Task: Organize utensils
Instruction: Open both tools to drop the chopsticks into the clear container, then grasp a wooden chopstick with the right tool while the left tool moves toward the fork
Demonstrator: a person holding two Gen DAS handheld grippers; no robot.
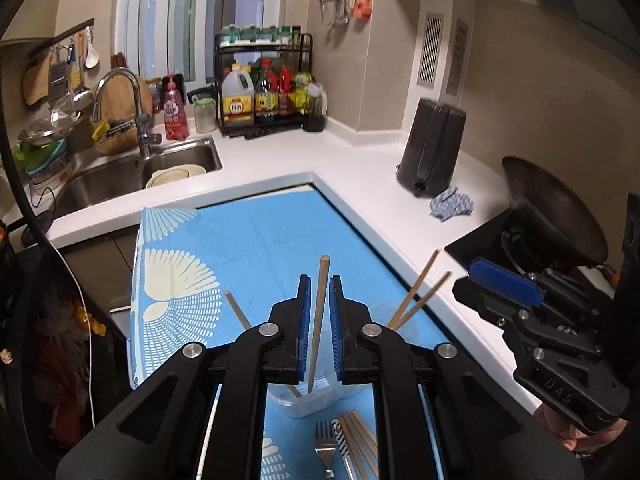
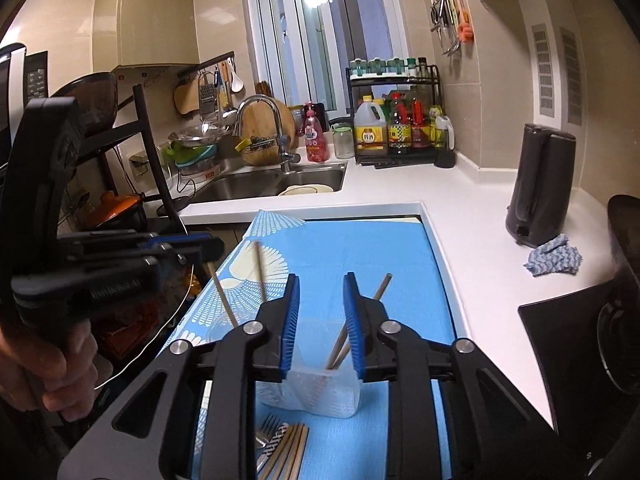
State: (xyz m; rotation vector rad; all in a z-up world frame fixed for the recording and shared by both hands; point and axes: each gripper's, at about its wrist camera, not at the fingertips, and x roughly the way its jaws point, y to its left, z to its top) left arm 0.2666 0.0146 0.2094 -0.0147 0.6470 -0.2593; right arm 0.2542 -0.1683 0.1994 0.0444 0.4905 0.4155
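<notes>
My left gripper (image 1: 320, 280) stands over a round clear cup (image 1: 298, 398) on the blue cloth. A wooden chopstick (image 1: 319, 320) rises from the cup between its blue pads, with a thin gap on each side, so the jaws are slightly open. A second chopstick (image 1: 237, 312) leans left in that cup. My right gripper (image 2: 322, 278) is open over a square clear container (image 2: 320, 388). Two chopsticks (image 2: 340, 346) lean in it beside the right pad. Near the cloth's front edge lie a fork (image 2: 267, 432) and several loose chopsticks (image 2: 294, 452).
White counter (image 2: 472, 240) wraps the blue-covered table (image 1: 260, 240). A sink (image 1: 132, 176) with a faucet is at the back left and a bottle rack (image 1: 264, 88) behind. A black kettle (image 1: 434, 148), a blue rag (image 1: 452, 204) and a dark wok (image 1: 556, 208) stand to the right.
</notes>
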